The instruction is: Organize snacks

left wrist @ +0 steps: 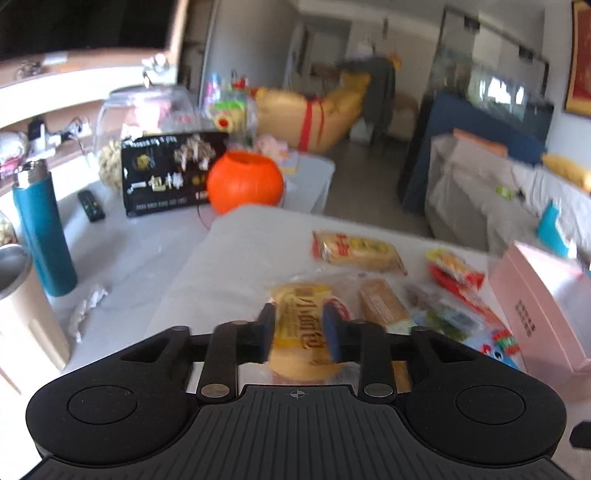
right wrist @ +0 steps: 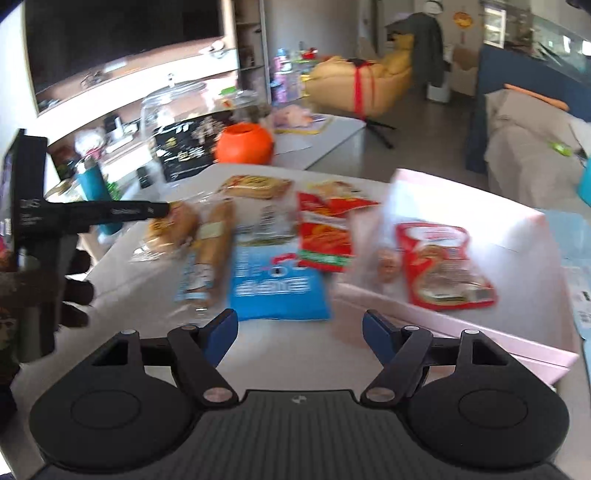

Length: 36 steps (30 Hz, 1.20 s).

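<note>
**Snacks spread on a pale worktop, one bun pack in the left tongs**

A living room lies behind: a yellow armchair (right wrist: pixel 364 79) tied with red ribbon, a covered sofa (left wrist: pixel 491 192) and a dark television (right wrist: pixel 122 33) on the wall. In front, the pale grey worktop (left wrist: pixel 229 266) carries the snacks. Further back stand an orange pumpkin-shaped pot (left wrist: pixel 245 181), a black snack bag (left wrist: pixel 166 173) with gold lettering, a clear glass jar (left wrist: pixel 144 114) and a teal bottle (left wrist: pixel 44 229).

The left tongs (left wrist: pixel 300 330) are clenched on a yellow bun pack (left wrist: pixel 301 325), its wrapper pinched between both blue pads, with the pack reaching forward past the fingertips. Just beside it on the right lies a brown bread pack (left wrist: pixel 384 302), and beyond that a wrapped cake pack (left wrist: pixel 356 251) with red print. Red snack packets (left wrist: pixel 454 273) lie near a pink box (left wrist: pixel 546 295) at the right edge.

The right tongs (right wrist: pixel 300 334) are released, the jaws standing wide apart above bare worktop. Ahead of them lies a blue packet (right wrist: pixel 279 288), touching a red chip bag (right wrist: pixel 325 236). A red pouch (right wrist: pixel 443 266) rests in the pink box (right wrist: pixel 517 229). The images are blurred, so label text cannot be read.
</note>
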Motion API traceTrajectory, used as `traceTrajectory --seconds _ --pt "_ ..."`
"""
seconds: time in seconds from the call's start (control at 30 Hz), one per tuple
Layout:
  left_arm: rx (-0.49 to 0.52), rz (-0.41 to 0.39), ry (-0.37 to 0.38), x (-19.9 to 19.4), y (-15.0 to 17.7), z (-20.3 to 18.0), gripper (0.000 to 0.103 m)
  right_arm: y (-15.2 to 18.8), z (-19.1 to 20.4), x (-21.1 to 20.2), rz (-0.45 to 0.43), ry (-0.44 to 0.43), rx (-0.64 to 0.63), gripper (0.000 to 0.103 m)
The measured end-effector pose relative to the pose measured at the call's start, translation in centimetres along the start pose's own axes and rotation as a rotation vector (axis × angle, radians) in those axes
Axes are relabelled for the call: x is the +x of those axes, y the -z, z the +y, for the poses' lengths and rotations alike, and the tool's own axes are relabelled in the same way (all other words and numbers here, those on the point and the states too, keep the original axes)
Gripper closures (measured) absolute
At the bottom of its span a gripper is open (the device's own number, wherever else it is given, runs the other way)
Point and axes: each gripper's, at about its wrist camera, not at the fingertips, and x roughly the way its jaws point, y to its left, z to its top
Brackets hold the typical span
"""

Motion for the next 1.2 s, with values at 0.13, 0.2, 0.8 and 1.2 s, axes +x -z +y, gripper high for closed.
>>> traceTrajectory --seconds 0.13,0.2,0.8,1.2 --pt "0.014 -0.047 0.017 0.2 0.4 0.3 0.06 -0.6 2.2 0.6 0.012 0.016 -0.046 0.028" --pt "0.002 -0.045 0.055 0.1 0.6 0.8 0.061 -1.1 3.1 1.1 0.012 0.024 -0.062 0.028" --pt "-0.069 0.055 0.223 0.8 1.3 2.8 0.045 -2.2 8.8 7.4 0.123 -0.03 -0.148 0.073" --pt "0.027 0.036 0.25 -3.0 2.4 1.7 0.077 1.8 6.1 0.7 0.12 -0.071 -0.081 0.073"
